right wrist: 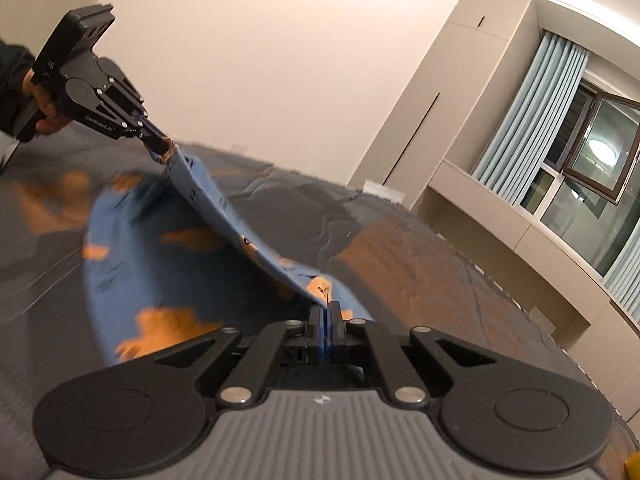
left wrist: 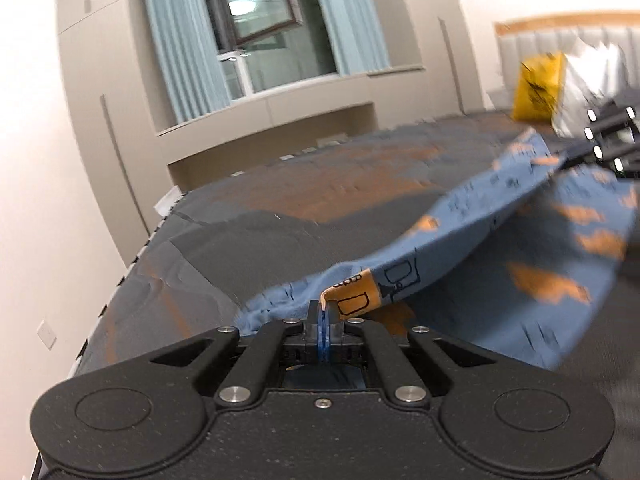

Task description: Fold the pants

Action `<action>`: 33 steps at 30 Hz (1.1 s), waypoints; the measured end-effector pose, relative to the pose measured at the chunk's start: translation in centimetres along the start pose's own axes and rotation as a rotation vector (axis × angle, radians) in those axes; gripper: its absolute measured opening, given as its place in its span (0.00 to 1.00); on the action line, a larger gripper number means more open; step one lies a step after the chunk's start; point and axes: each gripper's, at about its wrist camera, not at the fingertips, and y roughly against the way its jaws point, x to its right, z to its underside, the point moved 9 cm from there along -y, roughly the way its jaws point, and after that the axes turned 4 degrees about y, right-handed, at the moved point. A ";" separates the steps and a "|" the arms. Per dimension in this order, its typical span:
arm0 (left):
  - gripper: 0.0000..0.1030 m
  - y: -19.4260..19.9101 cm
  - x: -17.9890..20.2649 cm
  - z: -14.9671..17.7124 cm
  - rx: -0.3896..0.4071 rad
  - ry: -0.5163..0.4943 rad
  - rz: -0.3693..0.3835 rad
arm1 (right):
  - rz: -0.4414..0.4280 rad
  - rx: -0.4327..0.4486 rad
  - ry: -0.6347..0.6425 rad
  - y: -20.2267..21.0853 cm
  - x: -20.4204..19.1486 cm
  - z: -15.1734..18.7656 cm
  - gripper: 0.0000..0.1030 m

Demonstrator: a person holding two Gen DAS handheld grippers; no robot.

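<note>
The left gripper (left wrist: pixel 323 314) was clenched on one end of the pants' (left wrist: pixel 472 224) lifted edge, the cloth pinched between its blue pads. From there the blue pants, printed with orange shapes, ran as a raised, sagging span across the bed (left wrist: pixel 280 208) to the right gripper (right wrist: pixel 326 312), which was likewise clamped on the far end of the same edge. Below that taut line the rest of the garment hung down and trailed onto the grey-and-orange bedcover, roughly mid-bed and well away from the side nearest the window (left wrist: pixel 260 32). A yellow bag (left wrist: pixel 538 88) sat at the head end of the bed, apart from the cloth.

Judging by the shared grip and the blur of the fabric, a fold was under way: the held edge was being carried over the part lying on the cover. The next move would call for both ends travelling level and together, keeping the span stretched, lowering it so the edge met the opposite one squarely, and only then letting go.
</note>
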 end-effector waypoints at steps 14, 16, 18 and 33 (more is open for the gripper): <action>0.00 1.1 2.4 3.5 -0.026 -0.167 -0.046 | 0.062 -0.069 0.186 -0.4 -6.7 3.7 0.01; 0.00 1.4 2.4 3.8 -0.031 -0.190 -0.047 | 0.048 -0.066 0.208 -0.4 -7.3 3.7 0.01; 0.00 1.8 2.7 4.3 -0.036 -0.206 -0.050 | 0.042 -0.066 0.244 -0.3 -8.1 3.7 0.01; 0.01 1.8 3.3 6.3 -0.087 -0.203 -0.060 | -0.007 -0.072 0.281 -1.1 -9.6 4.3 0.03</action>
